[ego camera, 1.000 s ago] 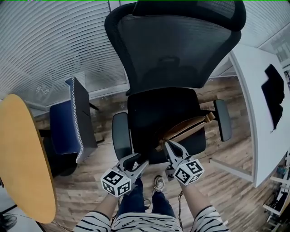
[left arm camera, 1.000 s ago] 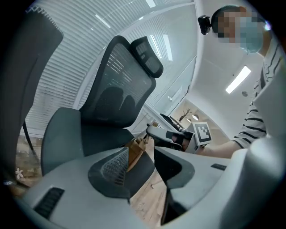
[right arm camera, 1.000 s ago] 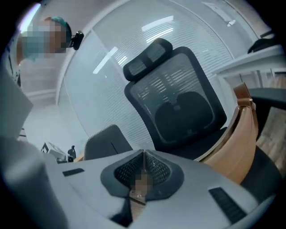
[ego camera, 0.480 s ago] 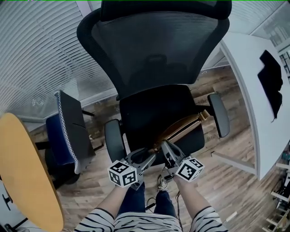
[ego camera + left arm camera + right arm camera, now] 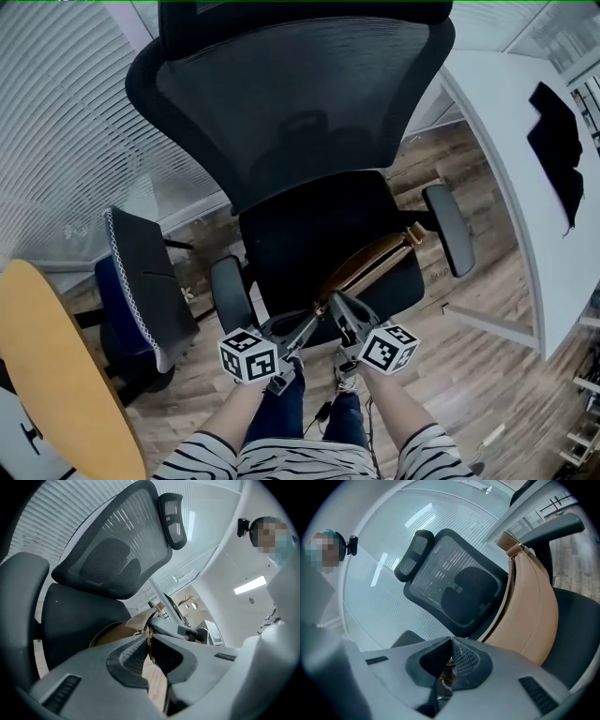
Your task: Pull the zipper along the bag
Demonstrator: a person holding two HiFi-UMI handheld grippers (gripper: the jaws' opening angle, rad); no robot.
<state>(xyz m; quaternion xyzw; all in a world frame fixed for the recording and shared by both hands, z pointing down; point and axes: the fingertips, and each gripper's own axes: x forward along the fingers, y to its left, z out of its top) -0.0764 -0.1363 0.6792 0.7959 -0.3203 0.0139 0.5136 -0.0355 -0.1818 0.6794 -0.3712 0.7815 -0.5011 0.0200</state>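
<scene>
Head view: tan bag (image 5: 370, 262) lies on the black chair (image 5: 281, 234) seat, left gripper (image 5: 302, 330) and right gripper (image 5: 335, 305) both at its near end; a second ago the left hung apart, wide open. Left gripper view: jaws, just closed in, pinch a thin brown tab (image 5: 149, 651). Right gripper view: jaws tight on the zipper pull (image 5: 447, 670), zipper (image 5: 506, 597) running up the bag

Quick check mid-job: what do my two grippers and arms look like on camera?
The left gripper and the right gripper are both light grey plastic, with pointed jaws lined by dark ribbed pads. Each carries a white cube printed with black square markers. The sleeves are striped black and white.
</scene>
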